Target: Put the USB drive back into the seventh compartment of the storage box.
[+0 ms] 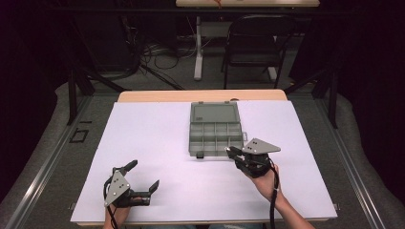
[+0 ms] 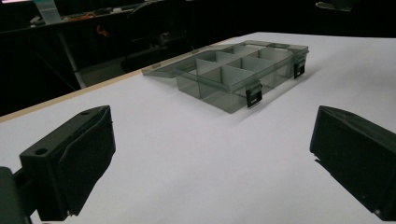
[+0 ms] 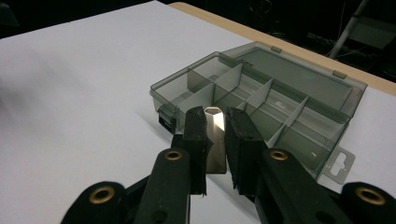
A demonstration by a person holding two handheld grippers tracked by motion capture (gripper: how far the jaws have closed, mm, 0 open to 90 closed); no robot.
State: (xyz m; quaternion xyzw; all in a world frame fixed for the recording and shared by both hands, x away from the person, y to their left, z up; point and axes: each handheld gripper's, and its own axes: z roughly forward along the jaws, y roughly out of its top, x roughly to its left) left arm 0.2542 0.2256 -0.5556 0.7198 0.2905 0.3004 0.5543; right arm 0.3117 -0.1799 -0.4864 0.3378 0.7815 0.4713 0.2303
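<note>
Right hand-held gripper [image 3: 215,140] w/ 1 metal piece [image 3: 215,140], 1 organizer box [image 3: 261,100].

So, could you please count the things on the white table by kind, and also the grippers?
Compartment box, grey, clear plastic, lid open: 1
Small metal piece, clamped between the right gripper's jaws: 1
Grippers: 2, the left gripper open over the table, the right gripper at the box's front edge
Total: 4

A black folding chair [image 1: 255,45] stands beyond the table [image 1: 157,138], near tangled floor cables [image 1: 157,55].
</note>
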